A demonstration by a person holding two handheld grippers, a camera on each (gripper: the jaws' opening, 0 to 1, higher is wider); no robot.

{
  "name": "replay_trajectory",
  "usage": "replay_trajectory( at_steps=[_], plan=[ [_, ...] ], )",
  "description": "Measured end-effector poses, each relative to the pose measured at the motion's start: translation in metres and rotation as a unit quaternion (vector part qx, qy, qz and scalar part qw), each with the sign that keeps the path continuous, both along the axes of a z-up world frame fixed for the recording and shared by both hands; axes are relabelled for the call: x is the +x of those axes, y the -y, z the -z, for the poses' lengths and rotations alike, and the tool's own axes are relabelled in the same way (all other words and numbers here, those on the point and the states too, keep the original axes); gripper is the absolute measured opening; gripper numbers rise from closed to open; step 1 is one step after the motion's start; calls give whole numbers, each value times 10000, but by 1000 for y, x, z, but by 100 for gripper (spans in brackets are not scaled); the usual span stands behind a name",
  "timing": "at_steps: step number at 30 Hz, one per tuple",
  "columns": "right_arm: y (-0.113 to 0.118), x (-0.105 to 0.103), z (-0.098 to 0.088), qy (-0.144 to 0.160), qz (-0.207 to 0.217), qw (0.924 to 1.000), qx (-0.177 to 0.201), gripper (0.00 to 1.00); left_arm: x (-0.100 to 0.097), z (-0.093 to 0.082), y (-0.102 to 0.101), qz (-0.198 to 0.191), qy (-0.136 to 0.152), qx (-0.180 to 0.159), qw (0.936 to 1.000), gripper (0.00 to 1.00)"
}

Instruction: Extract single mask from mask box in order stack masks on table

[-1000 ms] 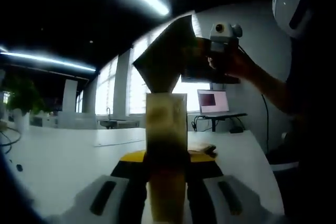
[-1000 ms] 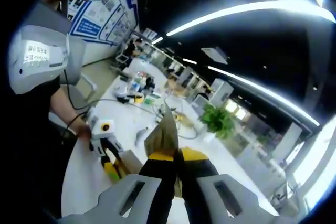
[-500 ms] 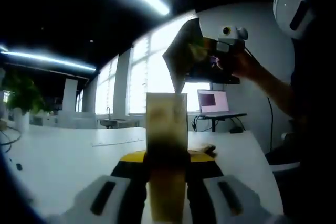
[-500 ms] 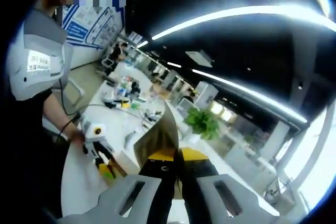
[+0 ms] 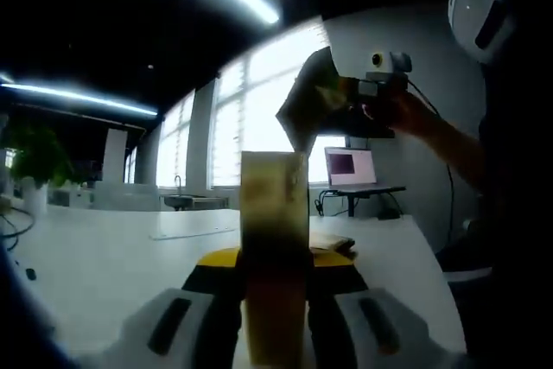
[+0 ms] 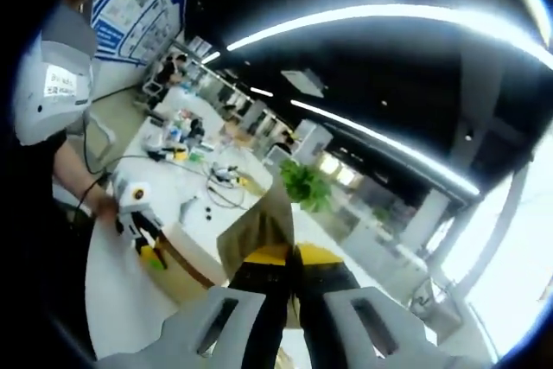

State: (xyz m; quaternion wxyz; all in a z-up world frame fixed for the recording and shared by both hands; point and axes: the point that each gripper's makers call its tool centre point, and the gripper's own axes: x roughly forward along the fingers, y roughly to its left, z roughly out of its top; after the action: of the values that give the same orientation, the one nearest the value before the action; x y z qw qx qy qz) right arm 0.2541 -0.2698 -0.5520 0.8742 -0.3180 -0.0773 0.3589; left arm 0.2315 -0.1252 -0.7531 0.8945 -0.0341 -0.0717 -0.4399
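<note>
looking along the left gripper (image 5: 275,300), its view showed the two jaws closed on the narrow end of the mask box (image 5: 274,239), which stood up between them as a tall tan block above the white table (image 5: 95,265). higher and to the right, a person's hand (image 5: 404,114) held the right gripper (image 5: 346,97) up in the air, forearm slanting down toward the body. a dark mask (image 5: 309,105) hung from that gripper's tips, clear above the box top and apart from it. a laptop (image 5: 350,166) sat on a stand behind, in front of bright windows (image 5: 251,118).

in the right gripper view, the right gripper (image 6: 289,287) had its jaws pressed together on the mask (image 6: 259,231), a brownish sheet fanning up and left from the tips. lower left, a hand (image 6: 102,206) held the left gripper (image 6: 143,244) against the mask box (image 6: 186,261), which lay over the table (image 6: 130,300), well below the mask. a green plant (image 6: 307,183) stood beyond on a far desk.
</note>
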Motion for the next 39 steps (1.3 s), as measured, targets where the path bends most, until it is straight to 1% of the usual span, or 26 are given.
replay_trajectory(
  at_steps=[7, 10, 13, 15, 18, 22, 23, 24, 25, 26, 29, 32, 33, 34, 37, 39],
  plan=[
    [17, 6, 12, -68, 272, 9996, -76, 0, 0, 1, 1, 12, -10, 8, 10000, 30],
    [23, 8, 14, -86, 385, 9992, -71, 0, 0, 1, 1, 12, -12, 14, 10000, 30],
    [40, 17, 18, 109, 900, 9949, -445, 0, 0, 1, 1, 8, -16, 20, 10000, 30],
    [42, 21, 24, 53, 970, 9941, -491, 0, 0, 1, 1, 5, -19, 28, 10000, 30],
    [50, 27, 34, 25, 1175, 9907, -684, 0, 0, 1, 1, 3, -24, 38, 10000, 30],
    [57, 33, 46, -45, 1286, 9888, -758, 0, 0, 2, 1, 0, -29, 48, 10000, 30],
    [65, 36, 49, 36, 1464, 9844, -977, 0, 0, 2, 1, 0, -32, 49, 10000, 30],
    [70, 39, 55, 47, 1584, 9799, -1208, 0, 0, 2, 1, 1, -34, 49, 10000, 30],
    [72, 41, 60, 21, 1642, 9785, -1247, 0, 0, 2, 1, 1, -37, 50, 10000, 31],
    [71, 43, 63, 32, 1626, 9793, -1208, 0, 0, 2, 1, 1, -37, 52, 10000, 31],
    [82, 49, 75, 28, 1826, 9716, -1502, 0, 0, 2, 1, 1, -42, 58, 10000, 31],
    [87, 55, 83, -31, 1880, 9699, -1549, 0, 0, 2, 1, -1, -45, 63, 10000, 31],
    [90, 57, 87, -124, 1855, 9712, -1488, 0, 0, 3, 1, -1, -45, 65, 10000, 31],
    [89, 58, 87, -132, 1825, 9726, -1431, 0, 0, 3, 1, -2, -48, 66, 10000, 31],
    [88, 61, 92, -167, 1823, 9707, -1554, 0, 0, 3, 1, -3, -46, 77, 10000, 31],
    [86, 63, 92, -184, 1777, 9714, -1567, 0, 1, 3, 2, -1, -51, 83, 10000, 31]
  ],
)
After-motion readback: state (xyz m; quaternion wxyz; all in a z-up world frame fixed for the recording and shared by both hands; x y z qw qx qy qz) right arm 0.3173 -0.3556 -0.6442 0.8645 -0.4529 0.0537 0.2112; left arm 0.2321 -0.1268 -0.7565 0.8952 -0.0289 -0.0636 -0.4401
